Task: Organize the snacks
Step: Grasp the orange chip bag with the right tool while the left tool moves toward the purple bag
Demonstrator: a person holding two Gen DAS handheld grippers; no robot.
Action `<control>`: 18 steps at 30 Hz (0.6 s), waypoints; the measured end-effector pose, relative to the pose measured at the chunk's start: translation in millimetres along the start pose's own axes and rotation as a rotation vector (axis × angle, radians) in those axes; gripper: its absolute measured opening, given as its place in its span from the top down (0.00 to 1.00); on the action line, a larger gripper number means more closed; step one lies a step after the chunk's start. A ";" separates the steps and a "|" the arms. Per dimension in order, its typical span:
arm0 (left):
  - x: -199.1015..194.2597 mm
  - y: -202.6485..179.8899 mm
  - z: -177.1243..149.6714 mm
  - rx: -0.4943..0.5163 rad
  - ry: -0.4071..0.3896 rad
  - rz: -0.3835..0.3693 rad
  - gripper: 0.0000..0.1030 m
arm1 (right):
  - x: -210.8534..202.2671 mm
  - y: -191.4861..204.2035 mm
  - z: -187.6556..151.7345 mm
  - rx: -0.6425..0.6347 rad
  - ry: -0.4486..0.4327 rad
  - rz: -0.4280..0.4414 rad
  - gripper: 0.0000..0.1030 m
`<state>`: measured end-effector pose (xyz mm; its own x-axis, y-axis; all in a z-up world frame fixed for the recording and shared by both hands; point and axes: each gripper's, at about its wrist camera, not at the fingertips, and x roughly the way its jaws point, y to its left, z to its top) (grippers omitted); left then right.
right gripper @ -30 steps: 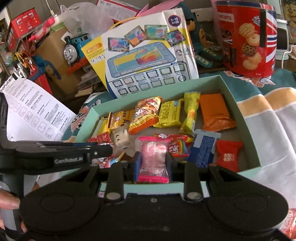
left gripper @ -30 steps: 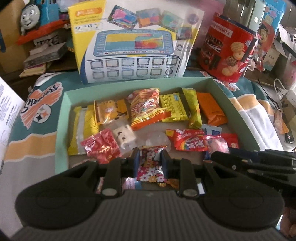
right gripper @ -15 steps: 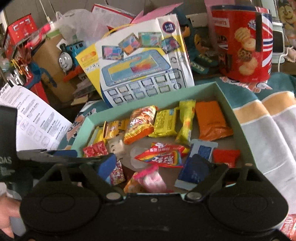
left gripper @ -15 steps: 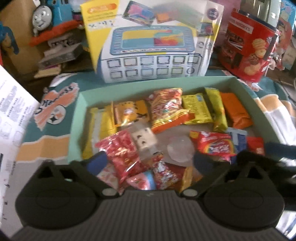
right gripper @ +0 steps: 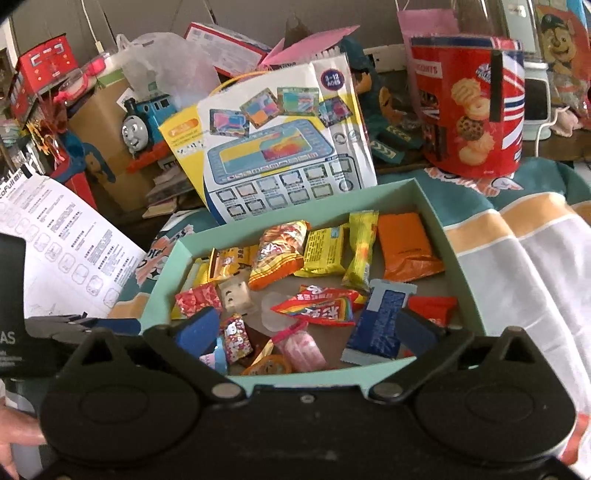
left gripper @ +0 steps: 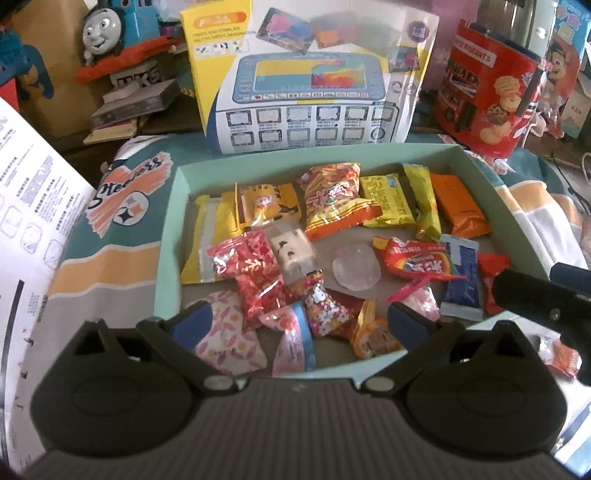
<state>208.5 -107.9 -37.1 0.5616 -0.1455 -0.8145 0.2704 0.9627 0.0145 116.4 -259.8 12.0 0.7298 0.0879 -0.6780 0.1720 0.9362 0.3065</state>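
A cluttered room closes in behind a cloth-covered surface (left gripper: 110, 258) striped teal, orange and grey, with a partly legible team crest. On it sits a shallow mint-green box (left gripper: 495, 192), its near wall cut off by each gripper's body. Behind it lean a toy tablet box (left gripper: 314, 92) under glare, a blue toy train (left gripper: 110, 26) and a red biscuit tin (left gripper: 487, 99), the tin's top cropped in the left wrist view. A printed sheet (left gripper: 29, 206) runs off the left edge.

The snacks (left gripper: 332, 206) lie loose inside the box: yellow and orange packets along the far side, a rainbow-striped packet (left gripper: 421, 264), a blue sachet (left gripper: 461, 284) and a pale round sweet (left gripper: 356, 271) in the middle. Nearer, small wrappers overlap so that their edges are hard to separate, and their print is too blurred to read.

The left gripper (left gripper: 299, 321) hangs over the near end of the box, jaws spread wide with nothing clamped; a patterned sweet (left gripper: 325, 306) lies below the gap. The right gripper (right gripper: 310, 332) hovers likewise, its jaws opening, a pink wrapped sweet (right gripper: 303, 349) lying between them, untouched. A bit of a hand (right gripper: 14, 435) shows at the right view's lower left corner.
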 end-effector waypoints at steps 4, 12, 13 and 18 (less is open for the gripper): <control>-18.4 -2.0 -7.1 -0.002 -0.016 -0.003 0.00 | -17.7 0.4 -4.1 -0.004 -0.014 -0.007 0.00; -42.4 -8.8 -30.3 0.002 -0.013 -0.012 0.00 | -53.0 -12.5 -28.2 0.018 -0.022 -0.020 0.00; -43.5 -9.8 -34.5 0.002 -0.006 -0.015 0.00 | -56.1 -16.3 -32.9 0.023 -0.017 -0.024 0.00; -41.7 -24.8 -54.1 0.016 0.036 -0.030 0.00 | -67.1 -40.0 -58.2 0.058 0.009 -0.051 0.00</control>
<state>136.1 -113.3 -34.9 0.5245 -0.1652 -0.8352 0.2990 0.9543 -0.0010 22.0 -283.4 6.3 0.7131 0.0436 -0.6997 0.2474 0.9183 0.3092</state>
